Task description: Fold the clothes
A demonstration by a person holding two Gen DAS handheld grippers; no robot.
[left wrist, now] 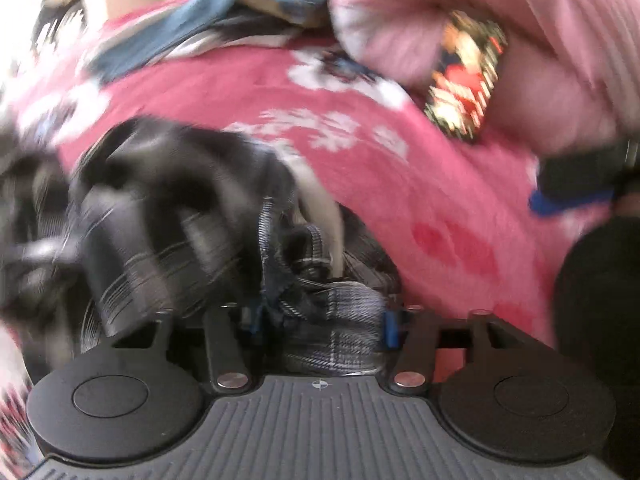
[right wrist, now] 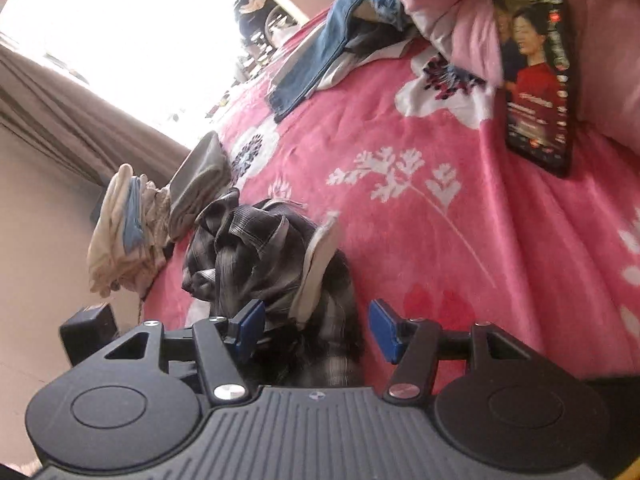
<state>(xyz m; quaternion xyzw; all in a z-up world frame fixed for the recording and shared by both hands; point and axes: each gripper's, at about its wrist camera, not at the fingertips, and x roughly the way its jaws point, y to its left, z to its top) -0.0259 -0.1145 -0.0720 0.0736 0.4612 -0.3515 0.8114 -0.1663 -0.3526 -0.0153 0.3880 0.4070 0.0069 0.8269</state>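
Note:
A dark grey plaid garment (left wrist: pixel 168 216) lies crumpled on a pink flowered bedspread (left wrist: pixel 400 184). My left gripper (left wrist: pixel 320 324) is shut on a bunch of its plaid cloth, which fills the gap between the blue pads. The left view is blurred. In the right wrist view the same plaid garment (right wrist: pixel 256 256) is heaped just ahead of my right gripper (right wrist: pixel 318 330), which is open with the cloth between its blue pads (right wrist: pixel 384 332). The right gripper also shows at the right edge of the left wrist view (left wrist: pixel 576 184).
A phone (right wrist: pixel 534 76) with a lit screen lies on the bedspread (right wrist: pixel 440 240) by a pink quilt (right wrist: pixel 448 16). Blue jeans (right wrist: pixel 332 44) lie at the far side. A stack of folded pale clothes (right wrist: pixel 128 232) and a grey piece (right wrist: pixel 200 180) sit at the bed's left edge.

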